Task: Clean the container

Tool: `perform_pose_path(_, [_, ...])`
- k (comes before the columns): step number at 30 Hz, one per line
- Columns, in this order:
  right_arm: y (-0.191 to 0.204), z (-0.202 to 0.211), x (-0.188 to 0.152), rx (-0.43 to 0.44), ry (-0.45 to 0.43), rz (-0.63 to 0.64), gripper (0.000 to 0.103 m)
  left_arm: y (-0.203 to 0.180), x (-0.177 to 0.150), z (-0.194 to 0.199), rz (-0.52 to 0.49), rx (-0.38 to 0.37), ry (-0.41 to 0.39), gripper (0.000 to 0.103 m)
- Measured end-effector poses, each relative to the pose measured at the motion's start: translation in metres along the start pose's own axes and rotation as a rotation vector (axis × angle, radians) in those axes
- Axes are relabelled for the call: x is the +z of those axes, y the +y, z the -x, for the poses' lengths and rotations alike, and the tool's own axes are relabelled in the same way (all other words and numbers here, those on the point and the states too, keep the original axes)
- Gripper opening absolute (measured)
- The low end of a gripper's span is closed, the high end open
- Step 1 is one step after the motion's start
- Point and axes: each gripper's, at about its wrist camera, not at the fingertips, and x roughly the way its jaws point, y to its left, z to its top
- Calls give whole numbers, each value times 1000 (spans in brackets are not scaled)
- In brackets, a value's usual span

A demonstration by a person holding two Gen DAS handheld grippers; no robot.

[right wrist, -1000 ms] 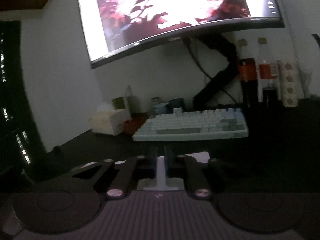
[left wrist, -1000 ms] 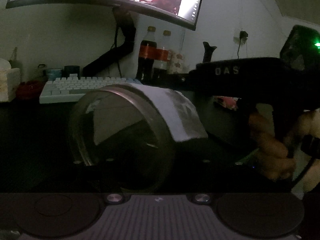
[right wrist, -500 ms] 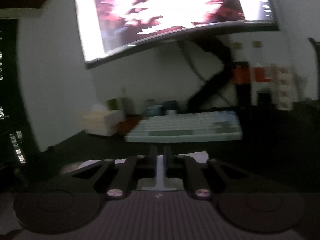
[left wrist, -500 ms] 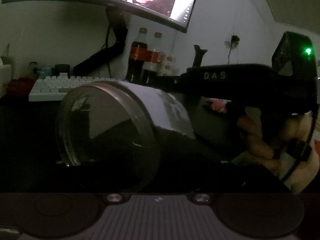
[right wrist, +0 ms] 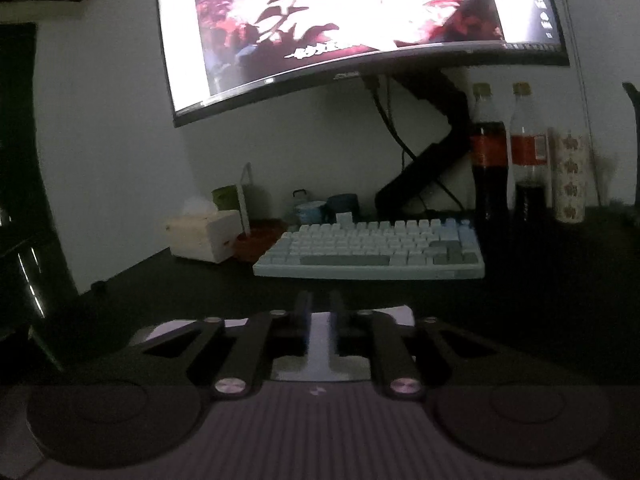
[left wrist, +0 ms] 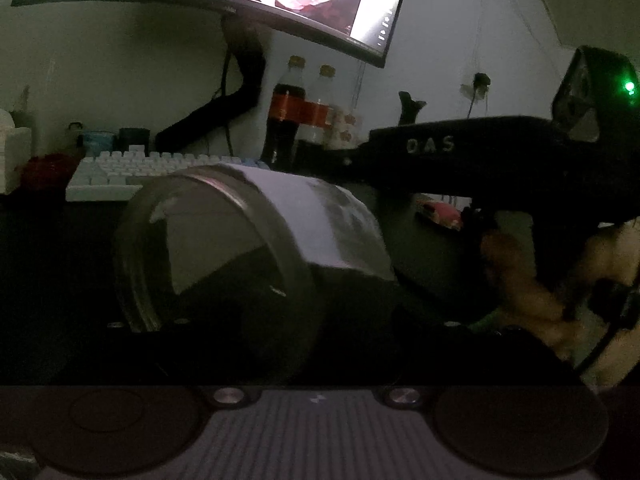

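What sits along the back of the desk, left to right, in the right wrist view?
Tissue box → blue mug → keyboard → full cola bottle → part-empty cola bottle → patterned cup.

I see a clear glass jar with a white paper label on the black counter. The pale blue-and-white keyboard has grey keys; two cola bottles wear red labels.
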Motion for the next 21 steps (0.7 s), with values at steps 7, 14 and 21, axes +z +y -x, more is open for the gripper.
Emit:
perform_pose_path(7, [7, 2, -6, 52, -18, 33, 63, -3, 0, 1, -6, 23, 6, 103])
perform_pose_path(14, [-20, -1, -10, 76, -24, -59, 76, -2, 1, 0, -8, 13, 1, 103])
perform_pose_path(21, [-10, 5, -10, 185, -45, 39, 76, -4, 0, 0, -28, 21, 1, 103])
